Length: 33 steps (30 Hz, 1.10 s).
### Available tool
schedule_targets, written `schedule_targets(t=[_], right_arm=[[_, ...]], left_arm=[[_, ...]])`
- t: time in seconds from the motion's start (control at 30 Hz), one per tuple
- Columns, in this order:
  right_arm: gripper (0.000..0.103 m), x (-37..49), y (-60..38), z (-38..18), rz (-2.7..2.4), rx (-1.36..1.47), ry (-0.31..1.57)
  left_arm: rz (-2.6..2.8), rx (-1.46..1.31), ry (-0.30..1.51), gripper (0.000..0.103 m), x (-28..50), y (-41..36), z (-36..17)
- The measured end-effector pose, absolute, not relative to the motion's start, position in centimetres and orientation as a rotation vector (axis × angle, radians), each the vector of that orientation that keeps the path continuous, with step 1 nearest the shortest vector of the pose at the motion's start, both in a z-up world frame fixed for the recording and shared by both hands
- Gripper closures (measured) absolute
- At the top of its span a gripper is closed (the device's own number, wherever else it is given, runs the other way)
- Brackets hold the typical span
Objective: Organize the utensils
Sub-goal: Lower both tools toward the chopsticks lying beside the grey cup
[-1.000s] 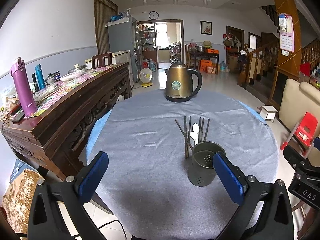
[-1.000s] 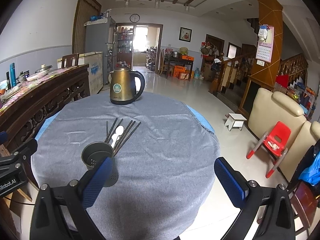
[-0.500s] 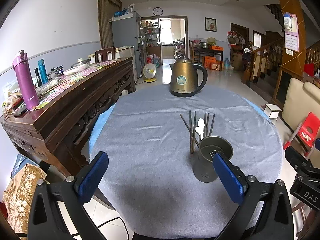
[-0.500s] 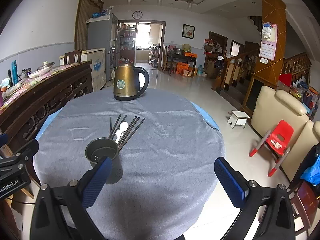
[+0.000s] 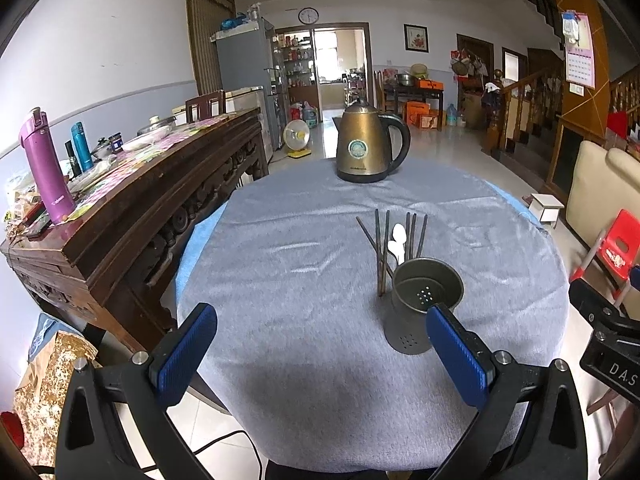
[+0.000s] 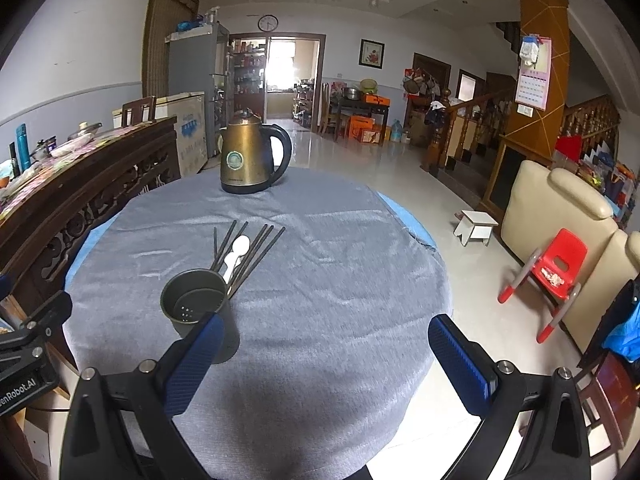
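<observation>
Dark perforated holder [image 5: 424, 300] upright, empty; chopsticks [image 5: 382, 248], white spoon [image 5: 397, 240] flat behind it.

A matt grey cloth [image 5: 304, 280] with a soft, slightly napped weave covers the round table to its edges; a smoother blue layer [image 5: 196, 236] shows under it at the left edge. The holder [image 5: 424, 304] is dull dark metal, punched with small holes. The chopsticks [image 5: 380, 248] look matt and dark, the spoon [image 5: 398, 238] glossy white, probably plastic or ceramic. The kettle [image 5: 362, 148] is brushed bronze-toned metal with a shiny black plastic handle. The sideboard [image 5: 132, 208] is carved dark wood, polished on top. The gripper pads [image 5: 456, 356] are ribbed blue rubber on matt black plastic arms.
</observation>
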State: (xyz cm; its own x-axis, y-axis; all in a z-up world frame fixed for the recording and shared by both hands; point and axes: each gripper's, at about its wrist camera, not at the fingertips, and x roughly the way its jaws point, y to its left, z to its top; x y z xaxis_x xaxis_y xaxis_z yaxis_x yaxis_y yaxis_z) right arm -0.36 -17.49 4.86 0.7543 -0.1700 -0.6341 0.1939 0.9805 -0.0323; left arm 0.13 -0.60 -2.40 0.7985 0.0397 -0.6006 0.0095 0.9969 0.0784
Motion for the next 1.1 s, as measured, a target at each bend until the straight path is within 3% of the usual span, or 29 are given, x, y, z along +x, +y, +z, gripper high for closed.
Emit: schedule_targets(t=[1.1], right_arm=[[0.0,6.6,-16.1,0.1,-0.227,-0.008,0.843]], left_arm=[[0.069,-0.013,0.818,0.0,5.4,4.0,-8.9]])
